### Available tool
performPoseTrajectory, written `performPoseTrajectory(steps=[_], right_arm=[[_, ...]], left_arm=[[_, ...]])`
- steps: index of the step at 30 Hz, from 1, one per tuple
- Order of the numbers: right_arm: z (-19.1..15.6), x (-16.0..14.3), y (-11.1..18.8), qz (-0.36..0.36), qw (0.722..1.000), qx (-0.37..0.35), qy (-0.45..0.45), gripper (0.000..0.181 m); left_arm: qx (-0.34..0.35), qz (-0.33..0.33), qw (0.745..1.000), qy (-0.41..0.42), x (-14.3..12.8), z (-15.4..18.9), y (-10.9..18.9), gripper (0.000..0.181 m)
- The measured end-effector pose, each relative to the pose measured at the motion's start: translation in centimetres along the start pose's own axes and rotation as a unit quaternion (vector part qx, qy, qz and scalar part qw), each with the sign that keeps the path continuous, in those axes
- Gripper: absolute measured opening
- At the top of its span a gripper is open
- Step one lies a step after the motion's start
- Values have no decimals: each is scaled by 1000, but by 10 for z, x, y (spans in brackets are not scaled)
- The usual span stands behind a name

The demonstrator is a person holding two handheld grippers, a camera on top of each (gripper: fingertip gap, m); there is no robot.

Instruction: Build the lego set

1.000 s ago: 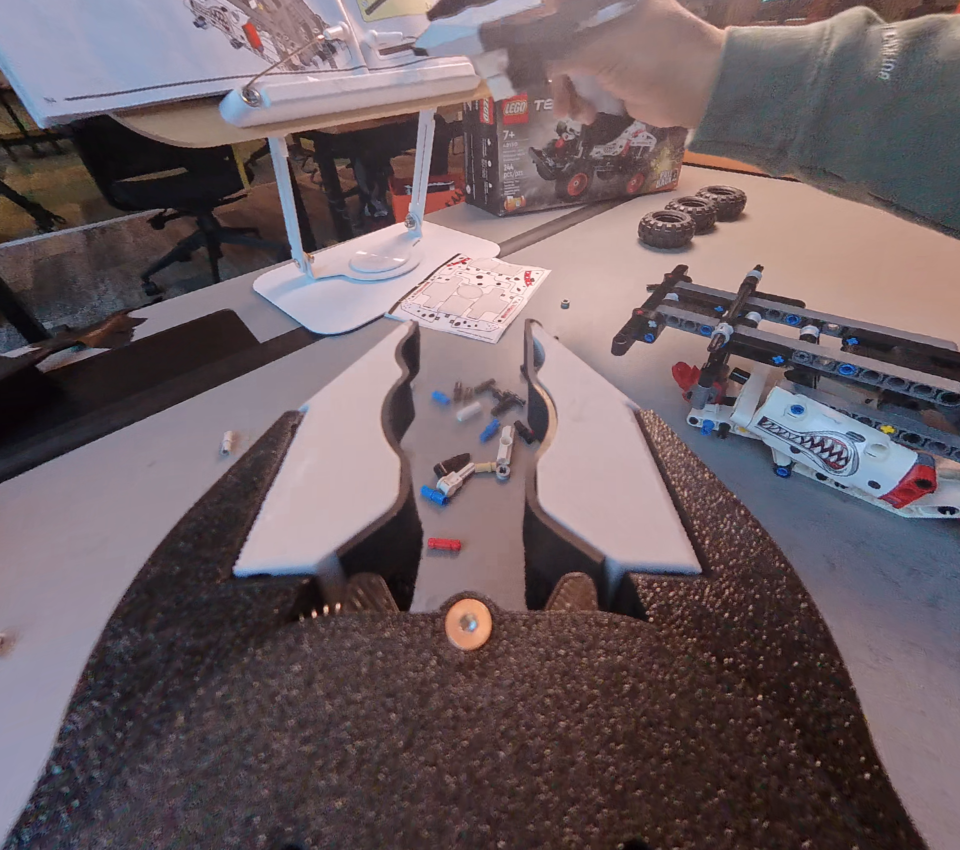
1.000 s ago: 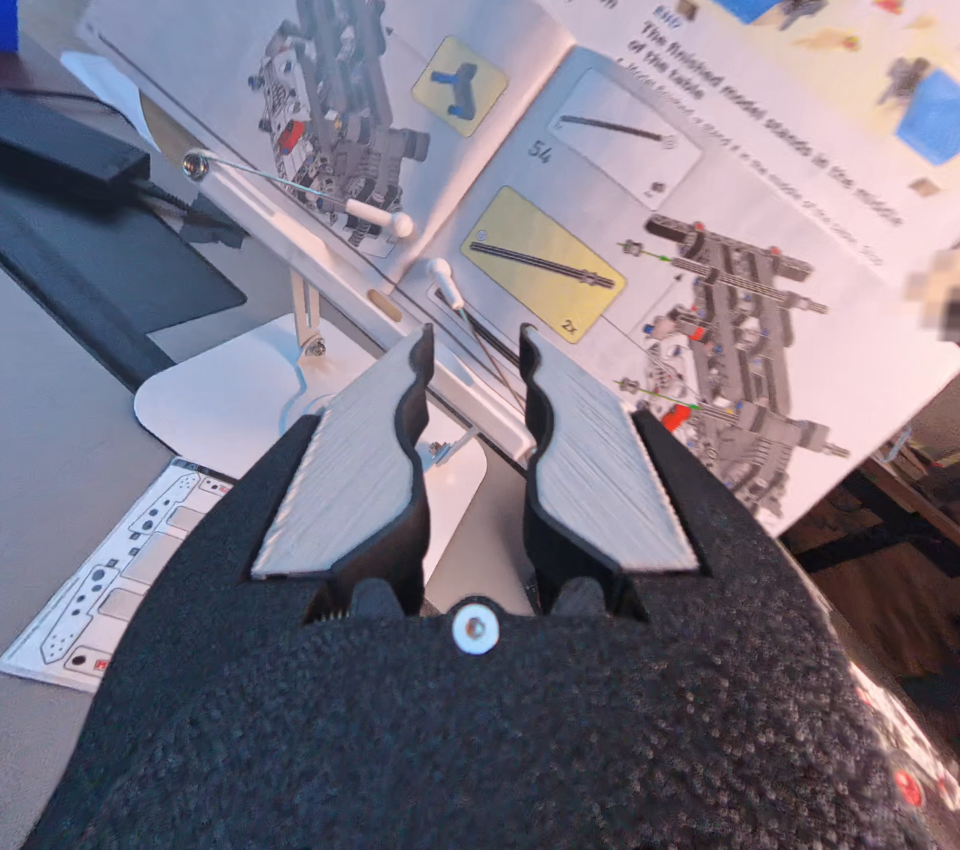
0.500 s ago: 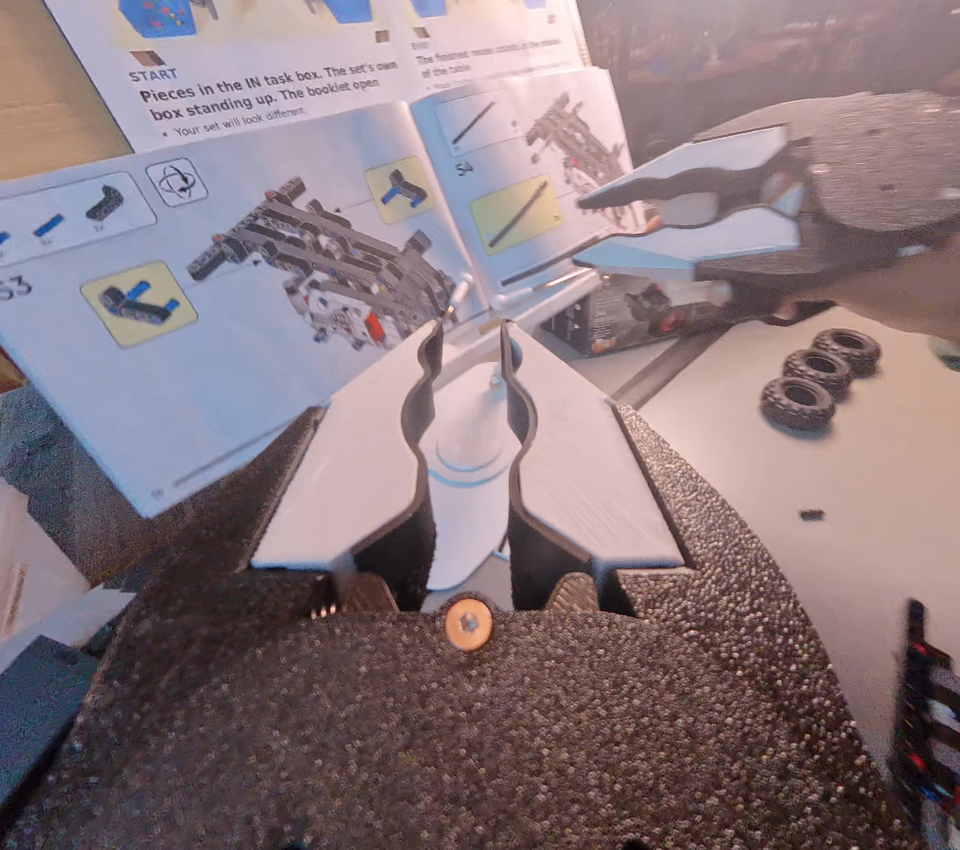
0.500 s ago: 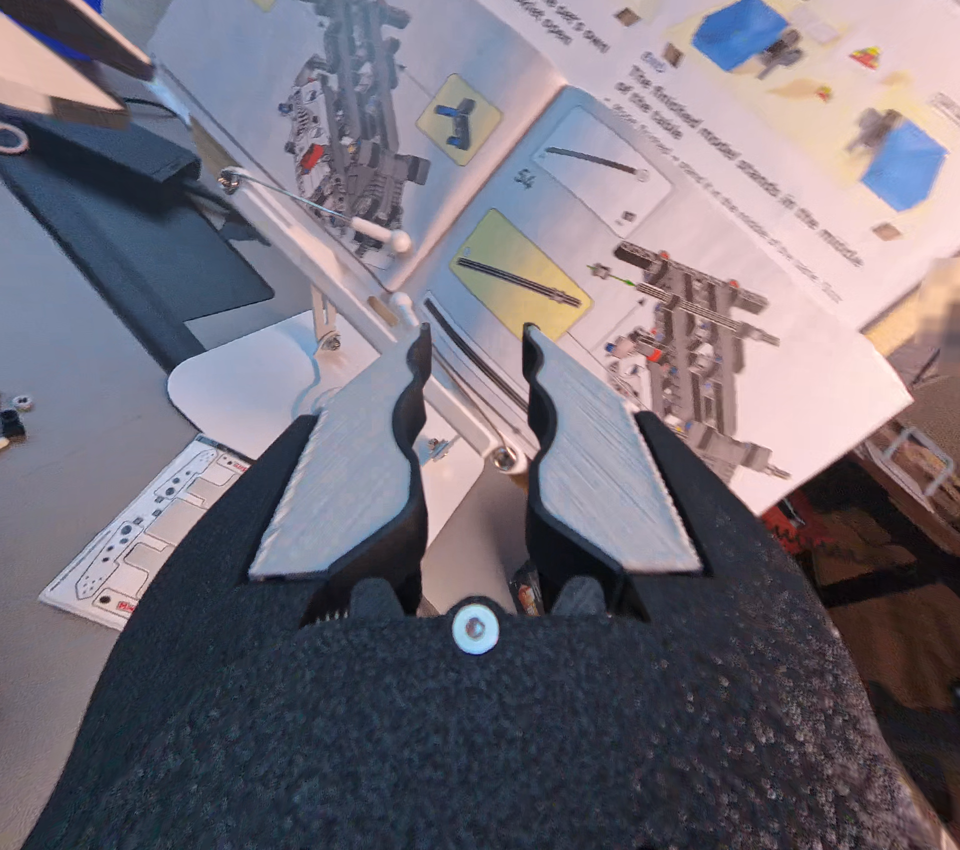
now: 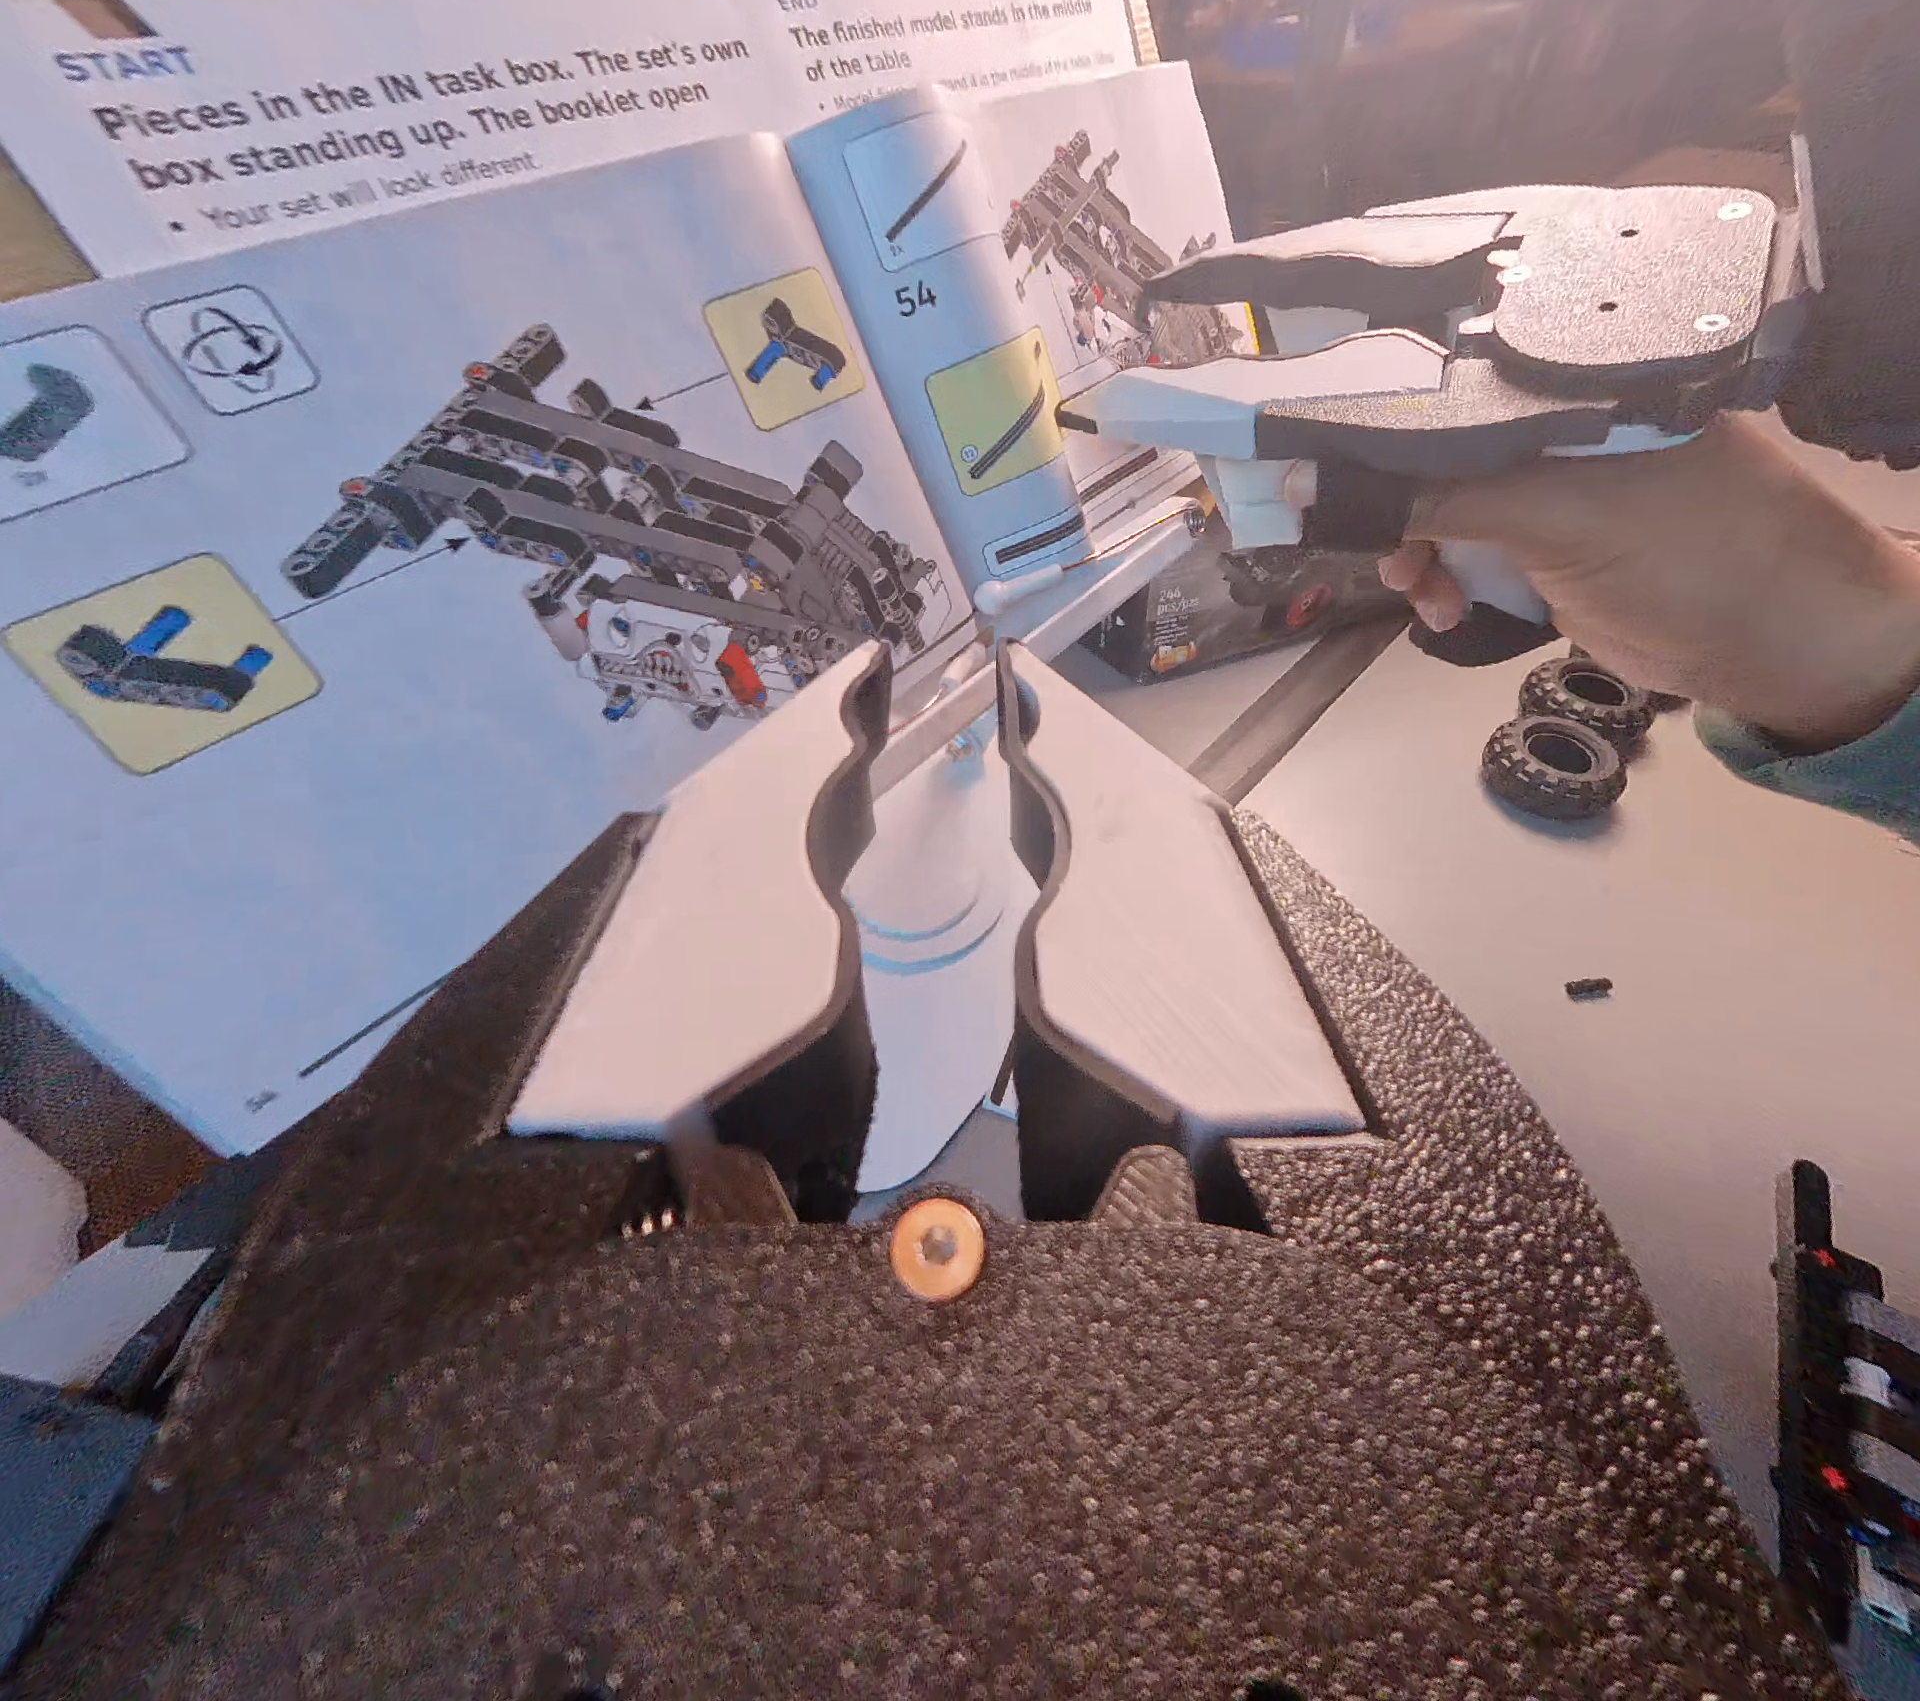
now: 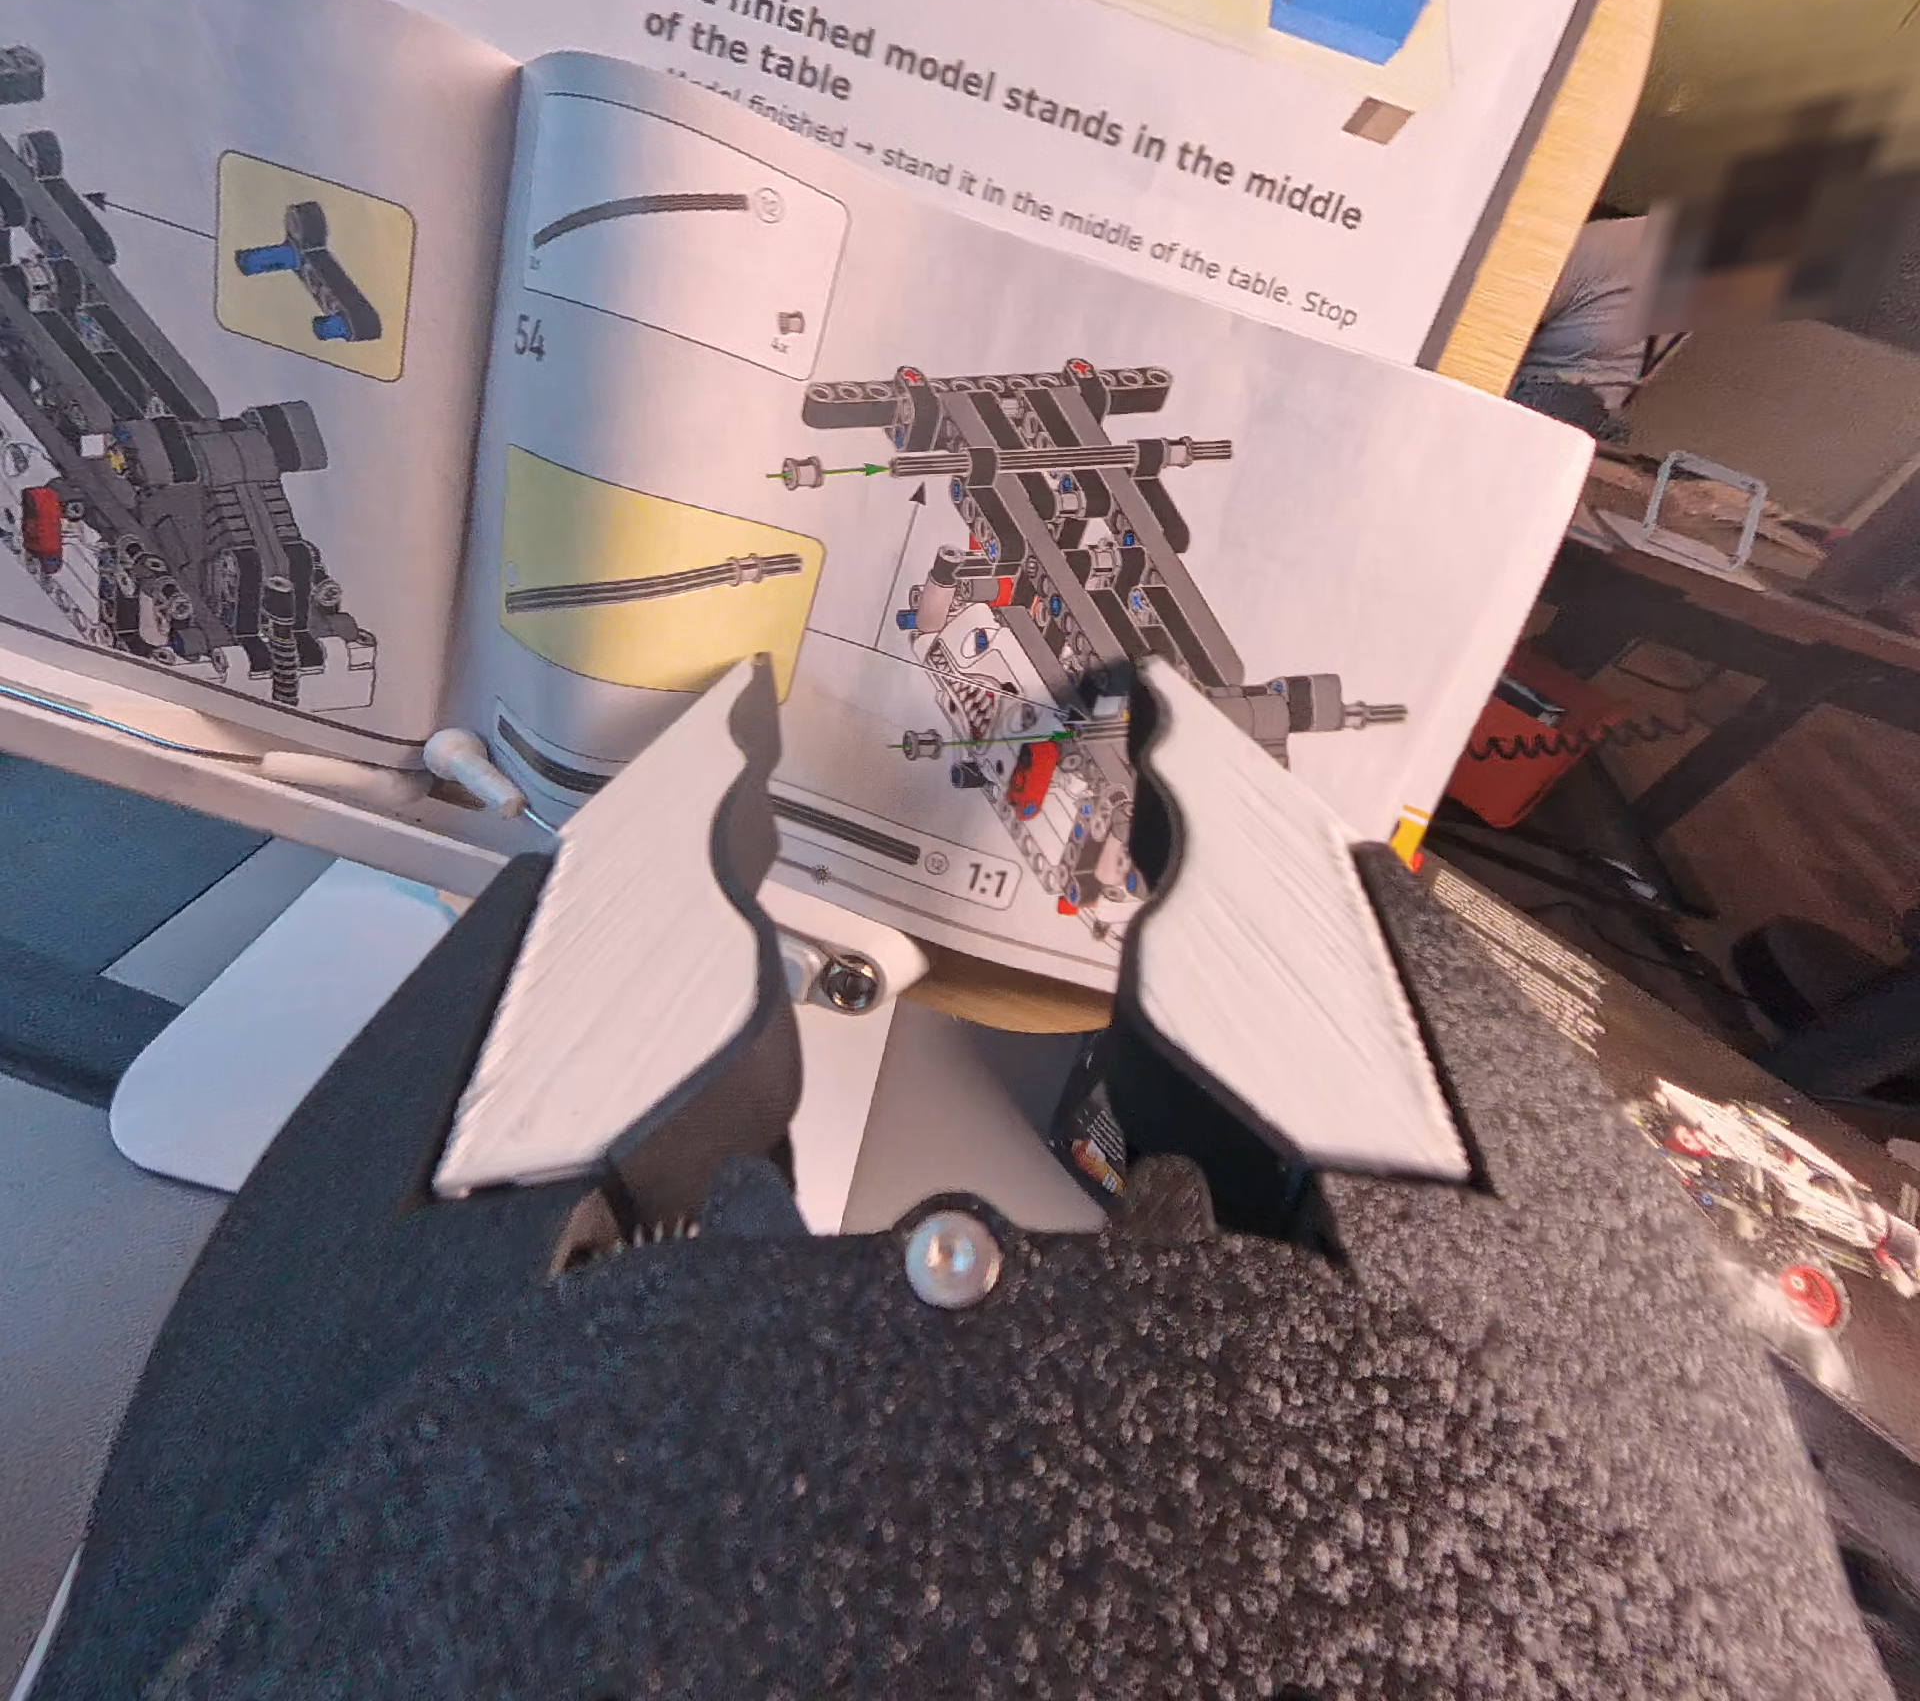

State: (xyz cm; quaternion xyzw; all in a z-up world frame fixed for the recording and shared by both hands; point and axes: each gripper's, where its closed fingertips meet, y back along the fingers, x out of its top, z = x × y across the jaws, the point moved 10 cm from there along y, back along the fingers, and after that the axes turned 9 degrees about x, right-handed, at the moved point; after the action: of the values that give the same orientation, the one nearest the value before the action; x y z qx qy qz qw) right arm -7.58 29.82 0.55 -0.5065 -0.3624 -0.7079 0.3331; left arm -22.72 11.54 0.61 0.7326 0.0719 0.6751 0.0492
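Standing open on a white book stand (image 5: 1081, 581), the instruction booklet (image 6: 1039, 508) shows grey drawings of a beam chassis with a shark-mouth panel, yellow call-out boxes and long black axles. Its right-hand page bows outward near the spine, and a printed sheet (image 5: 436, 93) with blue box pictures rises behind it. The stand's wire page holders (image 6: 473, 773) press the lower page edges.

In the left wrist view, the left gripper (image 5: 940, 695) points at the stand's ledge, its fingers a narrow gap apart and holding nothing. The right gripper (image 6: 945, 695) faces the right-hand page head-on, fingers spread wide and empty, tips close to the paper; whether they touch it cannot be told. A hand (image 5: 1662, 591) grips its handle from the right, held level above the table (image 5: 1558, 924).

Black tyres (image 5: 1553, 758) lie on the table beside the Lego box (image 5: 1226, 623), and the partly built chassis (image 5: 1849, 1402) shows at the lower right edge.
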Motion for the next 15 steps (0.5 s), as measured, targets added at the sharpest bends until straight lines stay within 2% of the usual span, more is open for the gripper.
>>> performPoseTrajectory(steps=[3, 5, 6, 7, 9, 11, 13, 15], right_arm=[[-16, 2, -4, 1, 1000, 13, 24, 32], [-24, 5, -5, -5, 999, 23, 38, 24], [-25, 8, -4, -5, 999, 23, 40, 25], [-24, 11, -1, 2, 999, 18, 37, 33], [-15, 15, 8, 26, 1000, 9, 7, 63], [-6, 14, 9, 29, 999, 13, -41, 80], [-8, 8, -2, 4, 997, 44, -63, 82], [-18, 10, -5, 5, 997, 66, -41, 71]], left_arm=[[14, -7, 1000, -11, -1, -6, 11, 25], [8, -3, 1000, -2, 1, -7, 17, 27], [5, -1, 1000, 3, 3, -7, 19, 28], [4, 1, 1000, 7, 4, -7, 23, 29], [5, 4, 1000, 7, 5, -8, 29, 29], [8, 7, 1000, 5, 6, -8, 33, 29], [5, 6, 1000, 10, 5, -6, 31, 31], [-2, 3, 1000, 16, 5, -2, 28, 33]])
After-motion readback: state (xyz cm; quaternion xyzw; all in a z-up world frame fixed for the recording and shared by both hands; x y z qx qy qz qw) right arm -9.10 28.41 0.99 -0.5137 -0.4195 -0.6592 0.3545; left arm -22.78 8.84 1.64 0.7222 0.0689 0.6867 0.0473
